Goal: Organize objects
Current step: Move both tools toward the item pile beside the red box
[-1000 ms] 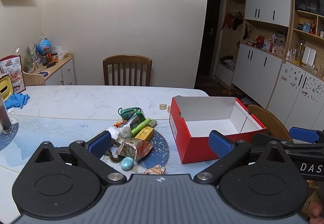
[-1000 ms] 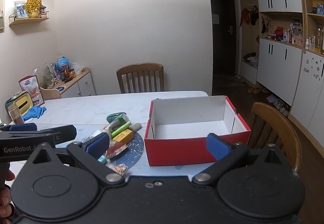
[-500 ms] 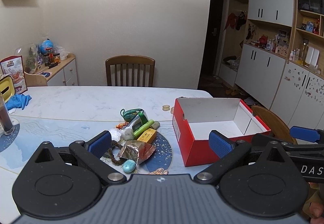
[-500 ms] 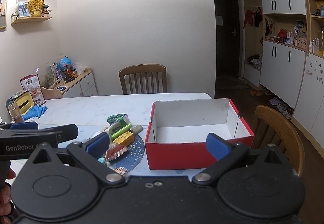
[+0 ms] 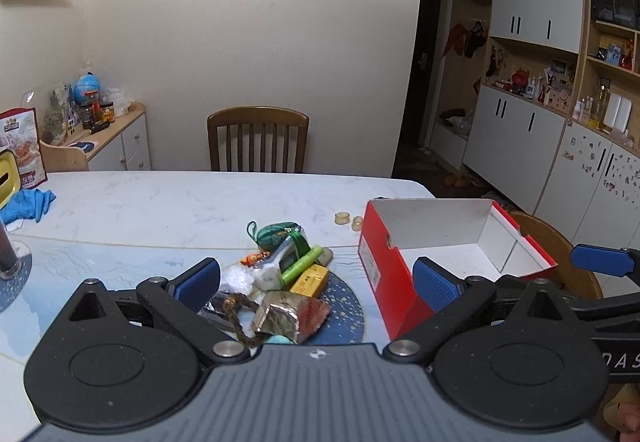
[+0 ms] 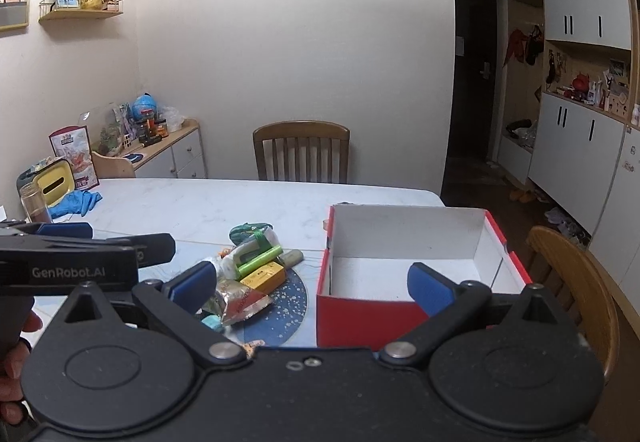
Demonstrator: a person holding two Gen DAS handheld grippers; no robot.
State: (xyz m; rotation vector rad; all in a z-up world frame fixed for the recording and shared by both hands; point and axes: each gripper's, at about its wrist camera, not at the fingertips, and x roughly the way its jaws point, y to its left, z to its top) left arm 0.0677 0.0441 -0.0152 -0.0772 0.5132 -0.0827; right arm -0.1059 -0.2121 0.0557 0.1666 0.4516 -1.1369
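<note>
A pile of small objects (image 5: pixel 280 274) (image 6: pixel 248 270) lies on a dark blue round mat (image 5: pixel 344 318) (image 6: pixel 288 306) on the white table: a green pouch, a green tube, a yellow box, a foil packet, a cord. To its right stands an empty red shoebox (image 5: pixel 452 254) (image 6: pixel 412 270) with a white inside. My left gripper (image 5: pixel 316 282) is open above the table's near edge, facing the pile. My right gripper (image 6: pixel 312 286) is open too, facing the gap between pile and box. Neither holds anything.
Two small round tan pieces (image 5: pixel 348 220) lie beyond the box's left corner. A blue glove (image 5: pixel 26 204) and a glass (image 6: pixel 34 202) sit at the table's left. Wooden chairs stand at the far side (image 5: pixel 258 140) and right (image 6: pixel 572 282). White cabinets line the right wall.
Both grippers have tilted up and drawn back slightly, so pile and box sit lower in view. Nothing was taken hold of; both stay open.
</note>
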